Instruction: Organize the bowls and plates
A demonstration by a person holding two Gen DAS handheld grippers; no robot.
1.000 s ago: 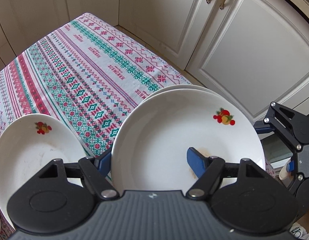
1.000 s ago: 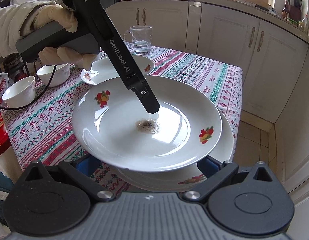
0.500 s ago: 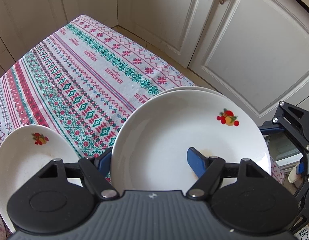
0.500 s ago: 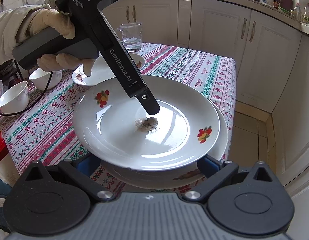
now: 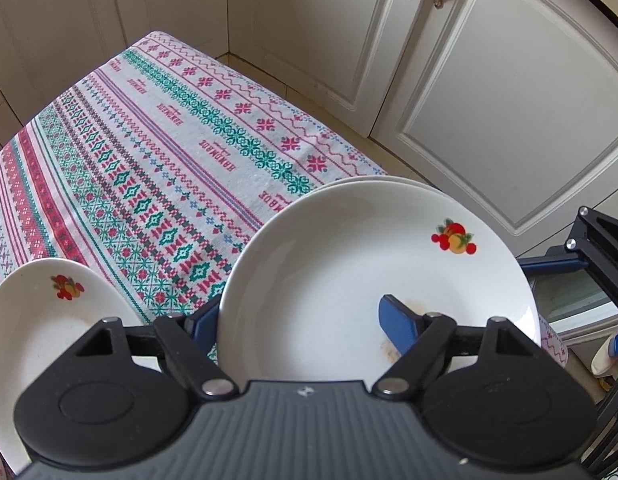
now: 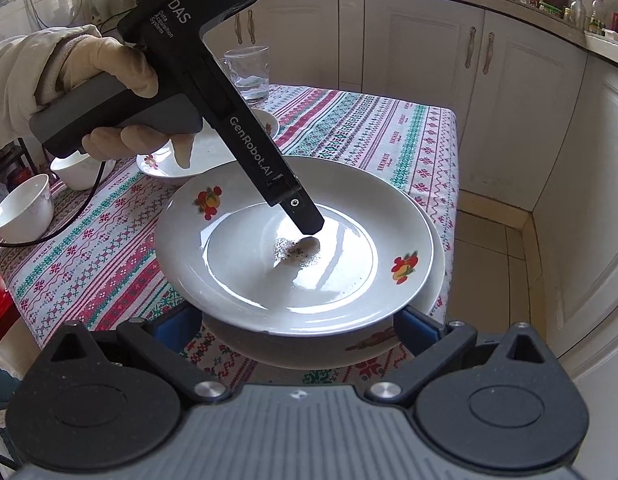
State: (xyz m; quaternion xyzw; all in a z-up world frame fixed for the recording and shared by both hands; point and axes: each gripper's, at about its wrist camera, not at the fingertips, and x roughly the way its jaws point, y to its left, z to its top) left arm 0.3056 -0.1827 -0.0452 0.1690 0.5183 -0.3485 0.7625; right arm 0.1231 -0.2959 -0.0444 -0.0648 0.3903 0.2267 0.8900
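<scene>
A white plate with fruit prints [image 5: 349, 264] [image 6: 293, 248] has a dark food stain at its centre. My left gripper [image 5: 301, 320] is shut on its rim, one blue finger [image 5: 401, 324] inside the plate and one under the edge. The plate hangs just above a second white plate [image 6: 389, 340] at the table corner. My right gripper [image 6: 293, 328] is open, its blue fingers either side of the lower plate's near edge. A smaller fruit-print plate [image 5: 41, 320] [image 6: 197, 156] lies further along the table.
The table wears a patterned cloth [image 5: 157, 160]. Two white bowls [image 6: 23, 208] stand at the left edge and a glass mug [image 6: 249, 74] at the back. Cream cabinet doors [image 5: 509, 92] and tiled floor [image 6: 493, 248] border the table corner.
The left gripper has carried the stained plate a little toward the table corner, closer over the lower plate. The right gripper has moved in nearer to the stack.
</scene>
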